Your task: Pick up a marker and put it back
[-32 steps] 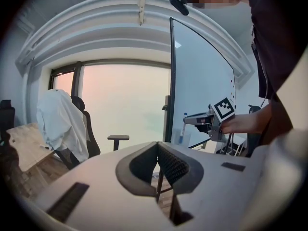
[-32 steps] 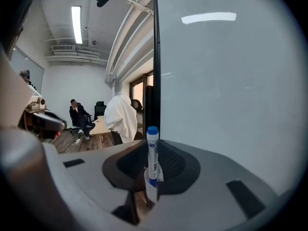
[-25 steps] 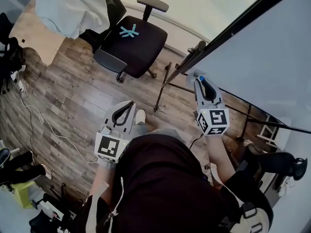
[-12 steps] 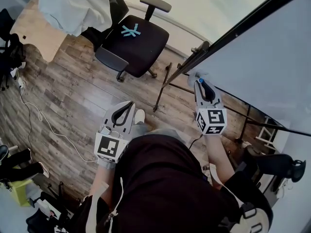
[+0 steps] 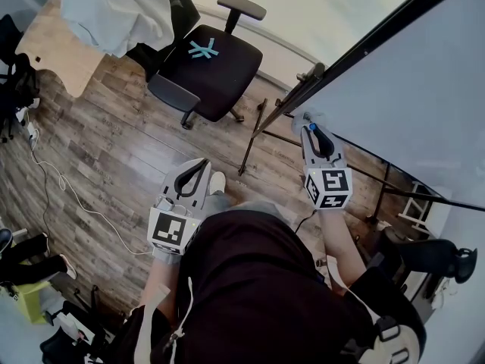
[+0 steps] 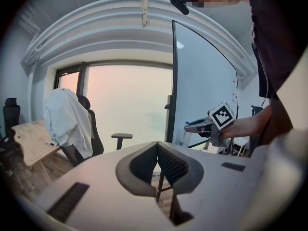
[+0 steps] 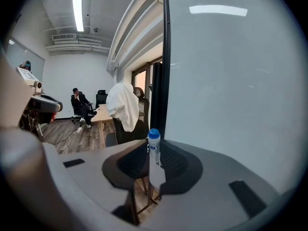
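Pinching blue-capped marker [image 7: 153, 150], right tool [image 5: 311, 133] beside whiteboard [image 7: 231, 81]; left tool [image 6: 157, 149] pressed together, empty

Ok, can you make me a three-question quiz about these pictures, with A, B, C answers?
1. Where is the marker?
A. In the left gripper
B. Between the jaws of the right gripper
C. In a pencil case

2. What colour is the marker's cap?
A. Red
B. Blue
C. Green

3. How are the left gripper's jaws?
A. Wide apart
B. Shut on a cup
C. Shut with nothing between them

Answers:
1 B: the right gripper view shows the marker standing upright between its jaws.
2 B: the cap on top is blue.
3 C: in the left gripper view the two jaws meet and nothing sits between them.
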Tool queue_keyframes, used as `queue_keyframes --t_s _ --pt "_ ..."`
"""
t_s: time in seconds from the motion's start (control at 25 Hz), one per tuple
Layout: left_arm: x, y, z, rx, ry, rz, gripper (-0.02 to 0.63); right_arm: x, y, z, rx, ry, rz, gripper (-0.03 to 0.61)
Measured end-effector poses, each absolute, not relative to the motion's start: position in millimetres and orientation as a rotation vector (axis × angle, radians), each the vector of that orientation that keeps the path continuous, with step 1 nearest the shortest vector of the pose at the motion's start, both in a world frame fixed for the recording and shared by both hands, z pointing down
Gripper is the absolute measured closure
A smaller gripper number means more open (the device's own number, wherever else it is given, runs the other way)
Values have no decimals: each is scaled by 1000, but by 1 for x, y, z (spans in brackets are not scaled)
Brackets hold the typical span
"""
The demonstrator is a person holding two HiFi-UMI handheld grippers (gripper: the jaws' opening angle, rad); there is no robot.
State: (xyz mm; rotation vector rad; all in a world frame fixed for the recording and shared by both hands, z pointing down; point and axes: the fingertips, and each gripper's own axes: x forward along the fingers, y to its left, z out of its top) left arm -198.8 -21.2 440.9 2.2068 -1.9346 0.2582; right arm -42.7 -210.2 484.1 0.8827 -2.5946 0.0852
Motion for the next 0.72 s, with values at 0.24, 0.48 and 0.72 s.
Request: queue_keyframes --t_s 0.24,0.48,0.72 --pt "-197 -21 440 2209 -1936 250 606 -43 -209 479 881 -2604 80 491" --pt "-196 -22 439 2234 -1930 249 606 -41 -205 465 894 -2626 71 491" --pt "-190 -28 435 2241 -1873 234 606 -34 -201 445 930 -2648 59 491"
